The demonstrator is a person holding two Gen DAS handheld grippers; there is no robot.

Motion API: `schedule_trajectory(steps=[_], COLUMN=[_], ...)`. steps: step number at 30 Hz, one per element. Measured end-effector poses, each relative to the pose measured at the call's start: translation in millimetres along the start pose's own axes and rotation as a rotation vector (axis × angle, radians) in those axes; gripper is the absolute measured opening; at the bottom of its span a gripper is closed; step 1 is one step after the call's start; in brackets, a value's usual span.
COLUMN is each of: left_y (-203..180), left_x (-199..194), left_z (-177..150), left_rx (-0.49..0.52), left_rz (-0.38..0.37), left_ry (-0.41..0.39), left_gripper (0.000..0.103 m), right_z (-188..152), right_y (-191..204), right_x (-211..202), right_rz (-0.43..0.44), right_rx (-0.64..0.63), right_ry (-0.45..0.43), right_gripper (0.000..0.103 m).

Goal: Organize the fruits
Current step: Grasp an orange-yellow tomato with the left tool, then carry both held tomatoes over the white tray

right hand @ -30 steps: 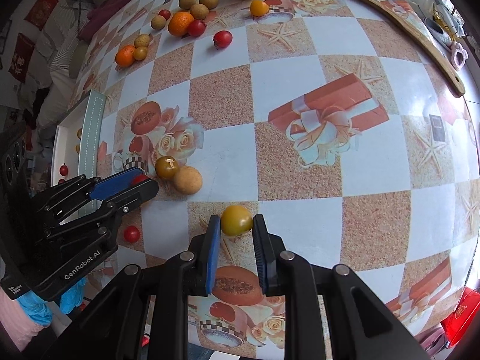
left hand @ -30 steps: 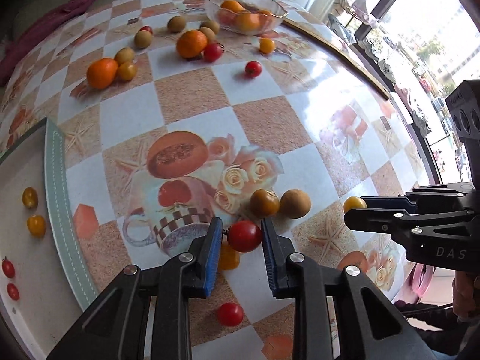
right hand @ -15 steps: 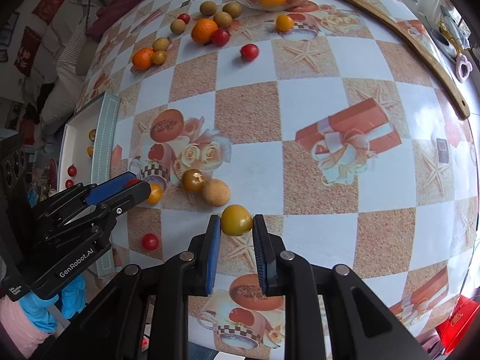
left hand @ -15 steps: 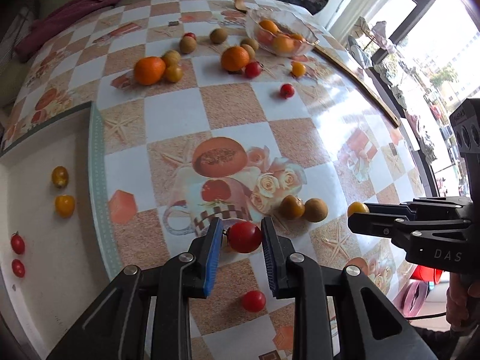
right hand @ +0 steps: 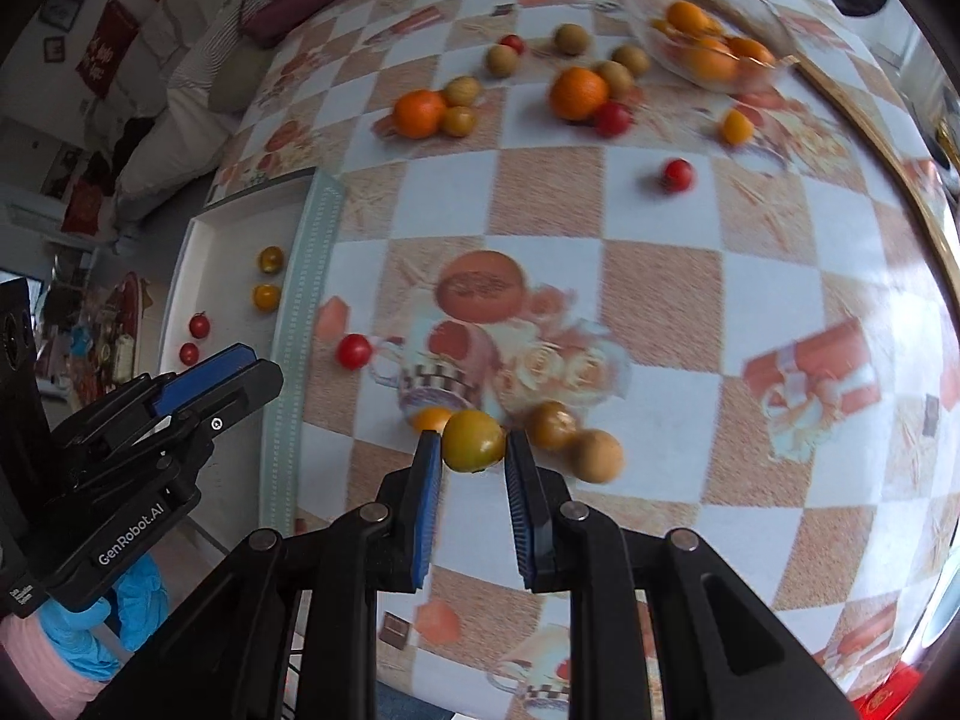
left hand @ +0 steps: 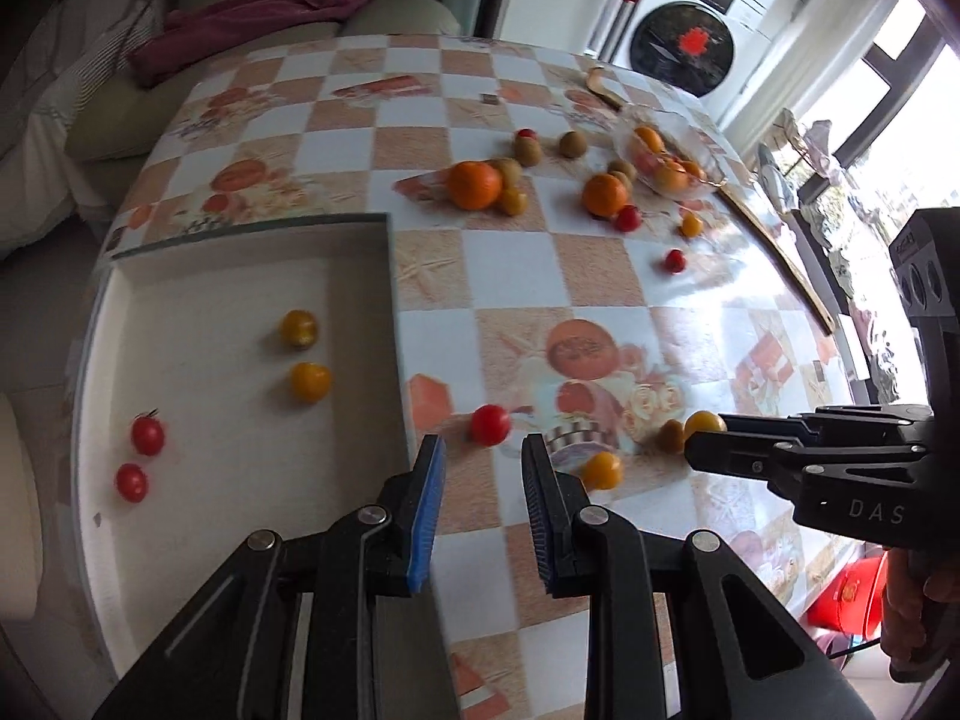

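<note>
pads of my left gripper (left hand: 483,462) stand apart with nothing between them, poised over the seam where the white tray (left hand: 384,312) meets the checkered tablecloth (left hand: 516,264). just past the tips a red cherry tomato (left hand: 490,425) lies loose on the cloth, beside the tray's rim. my right gripper (right hand: 471,450) is clamped on a yellow tomato (right hand: 473,441), lifted above the cloth. right behind it sit an orange cherry tomato (right hand: 431,418), a brownish tomato (right hand: 551,425) and a tan round fruit (right hand: 597,455), the last two touching. in the tray lie two yellow tomatoes (left hand: 303,354) side by side and, nearer its outer edge, two red tomatoes (left hand: 139,456). farther out on the cloth a lone red tomato (right hand: 678,174) rests well apart from the rest. beyond it, oranges (right hand: 579,93), small brown fruits (right hand: 504,59) and more little tomatoes crowd together, with a glass bowl (right hand: 756,18) of oranges at the far side. a curved wooden strip (right hand: 864,120) runs along the table's right edge. a purple cloth (left hand: 252,18) drapes the sofa behind.
</note>
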State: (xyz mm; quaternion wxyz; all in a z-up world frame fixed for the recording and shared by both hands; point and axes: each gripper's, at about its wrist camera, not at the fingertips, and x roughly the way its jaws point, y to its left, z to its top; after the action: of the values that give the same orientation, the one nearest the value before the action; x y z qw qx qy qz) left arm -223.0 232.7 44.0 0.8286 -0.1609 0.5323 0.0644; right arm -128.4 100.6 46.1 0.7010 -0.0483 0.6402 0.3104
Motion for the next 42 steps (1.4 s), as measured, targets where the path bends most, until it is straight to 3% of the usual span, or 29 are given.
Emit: schedule_trajectory(steps=[4, 7, 8, 9, 10, 11, 13, 21, 22, 24, 25, 28, 30, 36, 42], left_y=[10.5, 1.1, -4.9, -11.2, -16.8, -21.8, -36.0, -77.3, -80.3, -84.3, -87.7, -91.8, -89.1, -62.5, -27.6], left_x=[-3.1, -1.3, 1.4, 5.5, 8.3, 9.3, 17.4, 68.8, 73.2, 79.7, 79.5, 81.6, 80.0, 63.2, 28.2], left_z=[-4.5, -4.7, -4.2, -4.0, -4.2, -4.2, -5.0, -12.3, -13.0, -13.9, -14.2, -15.5, -13.9, -4.0, 6.1], left_rx=[-0.002, 0.045, 0.071, 0.093, 0.105, 0.114, 0.150, 0.229, 0.236, 0.251, 0.268, 0.304, 0.279, 0.118, -0.002], left_rz=[0.023, 0.006, 0.007, 0.012, 0.016, 0.010, -0.016, 0.006, 0.007, 0.021, 0.039, 0.086, 0.050, -0.033, -0.032], left_ry=[0.003, -0.003, 0.000, 0.008, 0.004, -0.007, 0.009, 0.124, 0.132, 0.148, 0.136, 0.126, 0.131, 0.126, 0.063], left_gripper=[0.028, 0.029, 0.035, 0.059, 0.069, 0.073, 0.073, 0.073, 0.071, 0.057, 0.057, 0.038, 0.022, 0.022, 0.022], right_z=[6.5, 5.4, 4.3, 3.0, 1.2, -0.3, -3.9, -13.8, -14.7, -16.7, -17.1, -17.8, -17.7, -13.3, -2.7], right_y=[23.8, 23.7, 20.3, 15.1, 9.0, 3.6, -10.0, -51.9, -54.8, -58.7, -60.2, -62.2, -62.9, -53.0, -31.5], right_x=[6.4, 9.1, 8.4, 7.5, 5.4, 3.0, -3.3, -15.5, -16.4, -17.9, -18.5, -19.1, -19.1, -18.4, -14.6], right_rz=[0.005, 0.007, 0.006, 0.002, -0.010, -0.025, -0.047, -0.072, -0.070, -0.068, -0.068, -0.065, -0.061, -0.047, -0.023], right_rx=[-0.049, -0.017, 0.001, 0.021, 0.037, 0.049, 0.079, 0.180, 0.186, 0.194, 0.195, 0.199, 0.203, 0.177, 0.124], right_ry=[0.009, 0.019, 0.022, 0.025, 0.026, 0.023, 0.014, -0.011, -0.012, -0.014, -0.015, -0.018, -0.018, -0.024, -0.025], right_gripper=[0.023, 0.023, 0.023, 0.023, 0.023, 0.023, 0.023, 0.023, 0.023, 0.023, 0.023, 0.023, 0.023, 0.023, 0.023])
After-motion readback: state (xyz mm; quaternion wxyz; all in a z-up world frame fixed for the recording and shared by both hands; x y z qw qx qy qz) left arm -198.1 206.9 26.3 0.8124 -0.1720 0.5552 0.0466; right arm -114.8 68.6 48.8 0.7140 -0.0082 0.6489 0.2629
